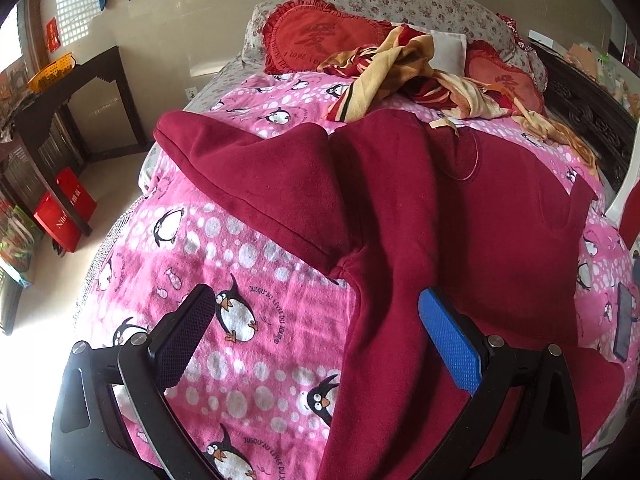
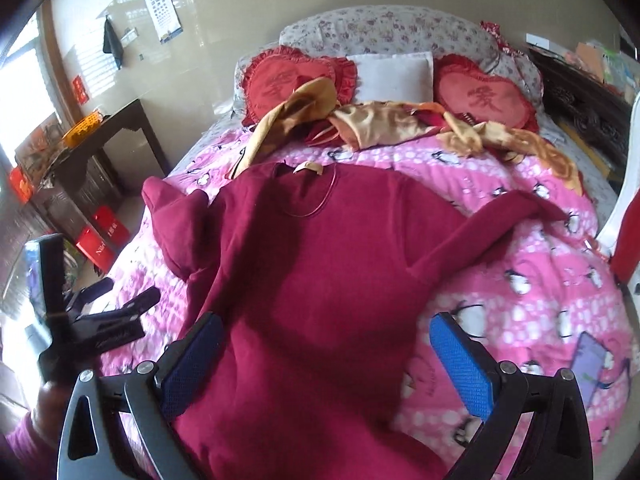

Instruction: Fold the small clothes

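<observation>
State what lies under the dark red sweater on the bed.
The sweater lies spread flat on a pink penguin blanket, which shows all around it. Whatever is beneath the sweater's middle is covered and cannot be seen.

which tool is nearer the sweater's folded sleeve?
Left. The left tool hangs open just short of the folded sleeve on the sweater's left side. The right tool is open over the sweater's lower body, farther away.

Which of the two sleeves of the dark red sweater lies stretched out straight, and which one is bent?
The sleeve on the viewer's right is stretched straight; the sleeve on the viewer's left is bent back on itself.
</observation>
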A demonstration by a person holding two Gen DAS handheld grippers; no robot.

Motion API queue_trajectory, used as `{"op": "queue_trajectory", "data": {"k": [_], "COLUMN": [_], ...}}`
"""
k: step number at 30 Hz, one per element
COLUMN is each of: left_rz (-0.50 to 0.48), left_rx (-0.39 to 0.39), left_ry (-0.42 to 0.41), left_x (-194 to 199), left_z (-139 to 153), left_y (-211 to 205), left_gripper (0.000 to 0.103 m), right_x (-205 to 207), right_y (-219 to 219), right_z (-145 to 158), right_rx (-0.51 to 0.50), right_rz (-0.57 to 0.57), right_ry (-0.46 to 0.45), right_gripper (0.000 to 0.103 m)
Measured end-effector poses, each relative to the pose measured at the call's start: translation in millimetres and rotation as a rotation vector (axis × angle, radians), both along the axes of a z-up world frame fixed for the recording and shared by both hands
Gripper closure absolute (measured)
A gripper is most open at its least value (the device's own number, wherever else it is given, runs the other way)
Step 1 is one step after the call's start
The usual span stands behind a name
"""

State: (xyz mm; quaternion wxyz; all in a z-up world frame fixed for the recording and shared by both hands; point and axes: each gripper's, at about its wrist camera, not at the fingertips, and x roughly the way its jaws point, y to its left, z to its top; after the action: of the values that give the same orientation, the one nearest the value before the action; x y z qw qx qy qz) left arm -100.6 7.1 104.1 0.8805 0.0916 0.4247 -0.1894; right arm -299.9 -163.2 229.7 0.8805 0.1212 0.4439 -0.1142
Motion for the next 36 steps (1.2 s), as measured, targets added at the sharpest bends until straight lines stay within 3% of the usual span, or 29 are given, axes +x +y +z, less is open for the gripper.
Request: {"op": "queue_trajectory", "data": {"k": [6,15,36], "left_rz": [0.033,0.058,0.041], "left_rx": [-0.004,-0.006,-0.003], "left_ry": [0.011,0.030,0.041], "left_x": [21,43,51], "left_z": [-4,-11,-14], "left_y": [9,14,0], "left_gripper": [0.001,0.001,0.001], "right_x": [39,63,75], "right_y": [16,18,16], "right_z": [-32,-63,-71], "right_rx": [-0.046,-0.036,-0.085], "right_rz": [-0.021,-0.041,-0.071], "right_ry": [0.013,0.062,0.059], "right_gripper": [0.000,0.000,0.000]}}
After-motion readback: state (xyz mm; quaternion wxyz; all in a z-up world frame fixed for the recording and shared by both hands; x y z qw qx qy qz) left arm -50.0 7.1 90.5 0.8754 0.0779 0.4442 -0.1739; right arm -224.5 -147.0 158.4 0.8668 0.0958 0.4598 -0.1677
